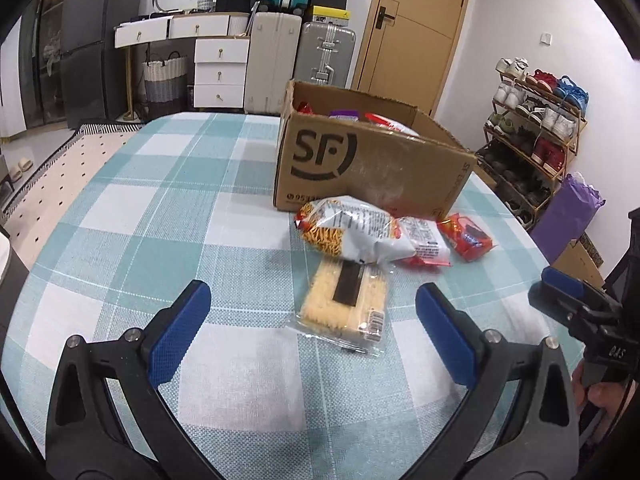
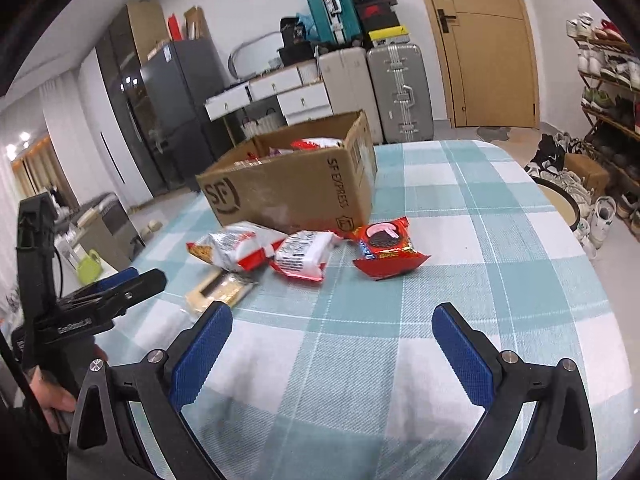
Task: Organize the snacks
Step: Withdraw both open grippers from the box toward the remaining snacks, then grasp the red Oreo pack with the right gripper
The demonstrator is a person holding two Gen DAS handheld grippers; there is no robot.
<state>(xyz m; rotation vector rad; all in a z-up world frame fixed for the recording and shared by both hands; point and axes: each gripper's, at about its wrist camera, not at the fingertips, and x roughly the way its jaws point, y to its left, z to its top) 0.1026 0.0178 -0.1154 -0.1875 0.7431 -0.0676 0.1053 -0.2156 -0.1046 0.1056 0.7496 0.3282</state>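
The left gripper [image 1: 312, 316] hovers empty, blue-padded fingers [image 1: 180, 332] spread wide. Just beyond them at twelve o'clock lies a clear-wrapped yellow noodle block [image 1: 346, 304], long axis pointing away, far end under a crinkly orange-and-white chip bag [image 1: 348, 232]. The right gripper [image 2: 332, 344], equally wide and empty, sits farther off; the brown cardboard box [image 1: 372, 168] stands behind on the checked teal tablecloth [image 1: 160, 208]

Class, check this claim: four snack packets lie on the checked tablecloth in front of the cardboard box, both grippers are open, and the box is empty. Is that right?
One detail is wrong: the cardboard box is not empty. The right wrist view shows packets inside it. The rest stands: four packets lie in front, and the left gripper and right gripper are open.
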